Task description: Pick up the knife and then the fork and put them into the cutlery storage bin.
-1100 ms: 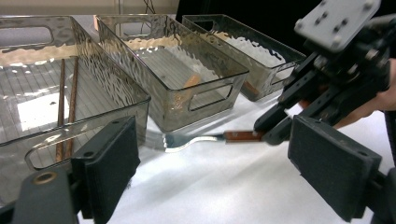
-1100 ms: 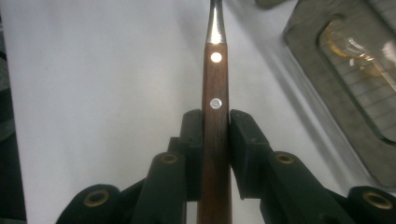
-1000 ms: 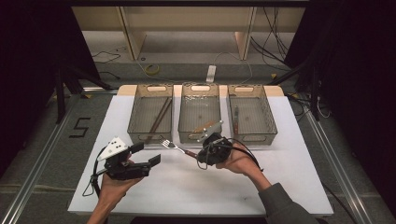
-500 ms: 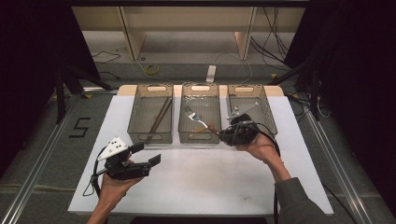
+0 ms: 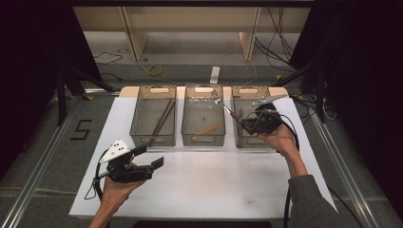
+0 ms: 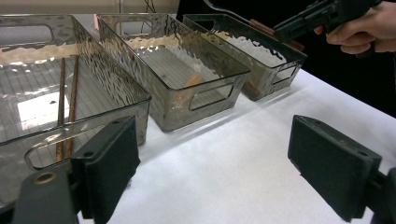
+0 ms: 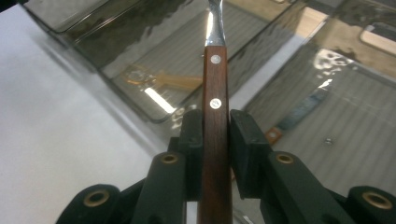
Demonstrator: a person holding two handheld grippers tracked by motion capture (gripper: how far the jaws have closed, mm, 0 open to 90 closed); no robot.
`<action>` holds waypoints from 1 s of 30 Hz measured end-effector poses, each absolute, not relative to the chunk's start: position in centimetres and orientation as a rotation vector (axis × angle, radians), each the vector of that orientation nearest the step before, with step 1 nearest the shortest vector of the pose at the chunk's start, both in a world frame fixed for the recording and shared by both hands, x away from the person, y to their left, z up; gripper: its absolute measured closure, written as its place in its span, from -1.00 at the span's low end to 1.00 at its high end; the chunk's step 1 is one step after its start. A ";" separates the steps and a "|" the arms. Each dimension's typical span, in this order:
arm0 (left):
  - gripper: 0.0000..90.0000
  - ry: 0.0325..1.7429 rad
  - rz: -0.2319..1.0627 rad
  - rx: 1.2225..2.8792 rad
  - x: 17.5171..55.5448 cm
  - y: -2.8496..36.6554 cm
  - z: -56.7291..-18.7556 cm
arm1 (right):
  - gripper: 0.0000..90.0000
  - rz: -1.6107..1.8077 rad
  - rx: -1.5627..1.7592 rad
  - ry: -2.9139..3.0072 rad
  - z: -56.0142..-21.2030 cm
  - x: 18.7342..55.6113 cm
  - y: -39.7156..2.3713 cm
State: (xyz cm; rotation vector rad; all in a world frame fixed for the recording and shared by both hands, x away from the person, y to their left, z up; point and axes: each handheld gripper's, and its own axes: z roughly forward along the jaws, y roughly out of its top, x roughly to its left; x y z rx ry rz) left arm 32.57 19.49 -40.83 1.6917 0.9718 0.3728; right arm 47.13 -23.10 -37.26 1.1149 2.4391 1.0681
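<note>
Left hand-held gripper (image 5: 151,158): jaws stood wide apart with nothing between them, low over the white bench (image 5: 199,185), near the front.
Left bin (image 5: 153,121): held two brown chopsticks (image 5: 161,119), lying along it.
Middle bin (image 5: 203,121): held a small orange piece (image 5: 208,129).
Fork (image 7: 215,93): wooden handle clamped between the right pads, metal tines pointing toward the middle bin's far end.
Right hand-held gripper (image 5: 243,124): closed on the fork's handle, over the right bin (image 5: 252,95).
</note>
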 end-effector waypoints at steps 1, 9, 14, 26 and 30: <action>-0.65 0.972 0.373 1.691 32.6 19.5 -40.8 | 0.70 1.067 1.127 2.435 -37.2 47.3 -23.3; -0.65 0.970 0.374 1.691 32.6 19.5 -40.9 | 0.70 1.034 1.192 2.401 -36.9 48.6 -24.8; -0.65 0.970 0.371 1.693 32.6 19.5 -40.9 | 0.70 0.995 1.228 2.390 -36.9 49.5 -25.5; -0.65 0.970 0.372 1.693 32.6 19.5 -40.8 | 0.70 0.947 1.320 2.336 -37.4 50.7 -26.6; -0.65 0.971 0.373 1.693 32.6 19.5 -40.8 | 0.70 0.928 1.336 2.330 -37.5 50.8 -27.0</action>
